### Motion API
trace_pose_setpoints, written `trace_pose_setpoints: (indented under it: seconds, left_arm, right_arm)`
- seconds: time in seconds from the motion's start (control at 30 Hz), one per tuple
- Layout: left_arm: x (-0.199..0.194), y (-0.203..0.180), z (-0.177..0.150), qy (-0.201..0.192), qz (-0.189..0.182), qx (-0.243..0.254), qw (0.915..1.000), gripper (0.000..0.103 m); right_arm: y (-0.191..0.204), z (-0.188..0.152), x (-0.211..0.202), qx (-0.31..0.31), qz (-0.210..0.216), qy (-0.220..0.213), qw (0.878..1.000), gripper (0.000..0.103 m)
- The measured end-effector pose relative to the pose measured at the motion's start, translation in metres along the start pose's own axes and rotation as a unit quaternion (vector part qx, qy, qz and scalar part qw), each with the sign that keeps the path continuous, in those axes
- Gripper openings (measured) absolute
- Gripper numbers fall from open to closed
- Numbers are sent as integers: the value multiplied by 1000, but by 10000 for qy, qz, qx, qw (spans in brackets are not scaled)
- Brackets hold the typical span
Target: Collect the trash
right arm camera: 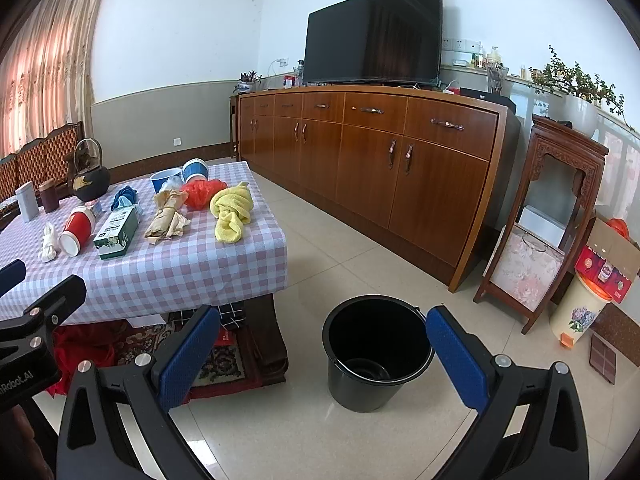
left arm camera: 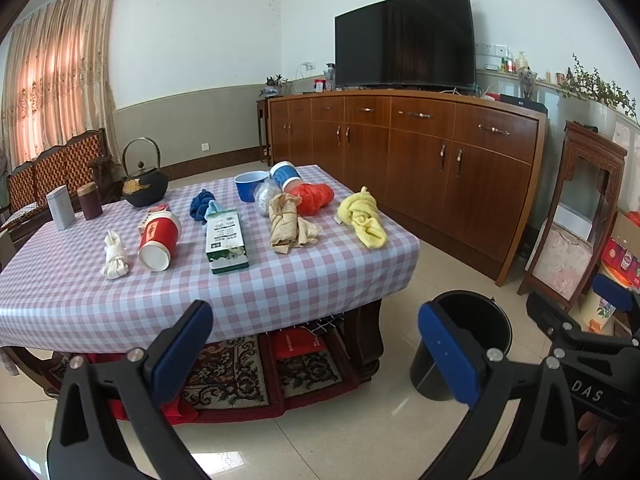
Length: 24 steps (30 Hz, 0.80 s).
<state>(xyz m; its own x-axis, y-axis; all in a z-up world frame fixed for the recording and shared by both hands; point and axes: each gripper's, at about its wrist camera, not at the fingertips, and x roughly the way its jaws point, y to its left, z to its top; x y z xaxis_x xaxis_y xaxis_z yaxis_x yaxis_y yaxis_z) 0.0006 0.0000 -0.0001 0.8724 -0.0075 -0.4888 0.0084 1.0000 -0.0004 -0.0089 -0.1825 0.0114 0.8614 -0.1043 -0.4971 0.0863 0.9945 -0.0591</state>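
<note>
Both tools held back from the table [left arm camera: 120,304], nothing gripped: left gripper [left arm camera: 316,344] with its blue pads spread wide and empty, right gripper [right arm camera: 322,354] likewise agape. Trash lies scattered on the checked cloth: white paper wad [left arm camera: 115,256], red cup [left arm camera: 159,238] on its side, green carton [left arm camera: 226,240], brown paper bundle [left arm camera: 289,222], red bag [left arm camera: 314,197], yellow cloth [left arm camera: 363,216]. The black bucket [right arm camera: 378,354] stands on the tile floor just off the table's corner and looks empty, so collecting seems not yet begun. Risks, as I judge them: the cup lies on its side and may roll off when nudged; soft wads may slip from a loose pinch and drop on the floor short of the bucket; the carton is wide and may twist out of the pads. The kettle [left arm camera: 144,186] and two tins at the far left edge are probably keepers, though from this distance I can't be sure; a sweeping reach could knock them. The two grippers sit close together, and may collide if both go to the bucket.
</note>
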Motion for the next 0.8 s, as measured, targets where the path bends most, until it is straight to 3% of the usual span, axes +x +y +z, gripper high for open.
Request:
trace_pose_setpoints:
  seconds: [0.4,0.53,0.8]
  left_arm:
    - [1,3,-2,6,23,-19,10000,103]
    - [5,11,-1,8,147,-10,9999,103]
    - [31,49,17,34,464,-238,9986,103]
  right_arm:
    - [2,-3,2,-31,38,63,10000,103]
    - [3,-1,9,-61,210,140,9997,103]
    - [6,18,31,-259,637,-120,9976,103]
